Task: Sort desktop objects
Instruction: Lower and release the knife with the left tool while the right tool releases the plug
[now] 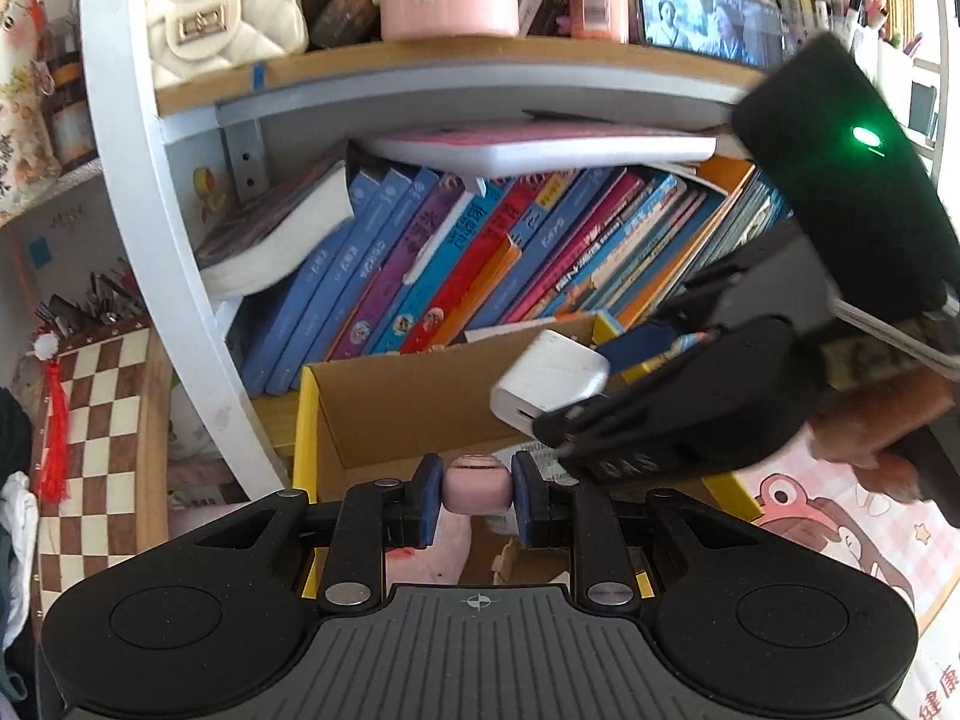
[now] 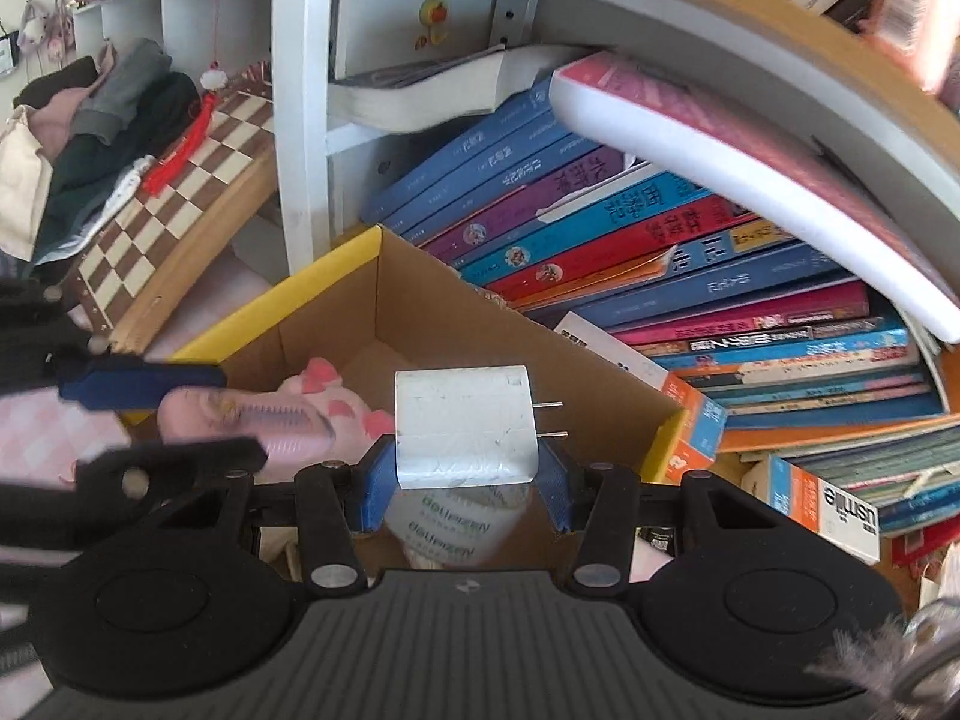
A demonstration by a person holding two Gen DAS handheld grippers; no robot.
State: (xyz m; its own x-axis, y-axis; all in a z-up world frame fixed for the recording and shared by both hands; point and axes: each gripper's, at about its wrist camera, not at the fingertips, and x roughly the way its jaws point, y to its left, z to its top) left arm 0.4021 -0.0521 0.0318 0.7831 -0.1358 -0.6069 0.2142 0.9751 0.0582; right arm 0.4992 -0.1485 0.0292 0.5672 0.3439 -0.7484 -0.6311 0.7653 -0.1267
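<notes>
My left tongs [image 1: 477,492]: clenched on a small pink comb [image 1: 477,489], held over the open cardboard box [image 1: 384,408].
My right tongs [image 2: 467,474]: gripping a white charger plug [image 2: 462,426] by its sides, prongs pointing right, also above the box.
Box: brown inside with yellow rims, standing in front of the bookshelf [image 1: 420,72]; a pink plush toy [image 2: 336,402] and a white bottle [image 2: 444,531] lie inside.
Books [image 1: 480,252]: leaning in a row behind the box.
Chessboard [image 1: 96,432]: propped upright to the left.
</notes>
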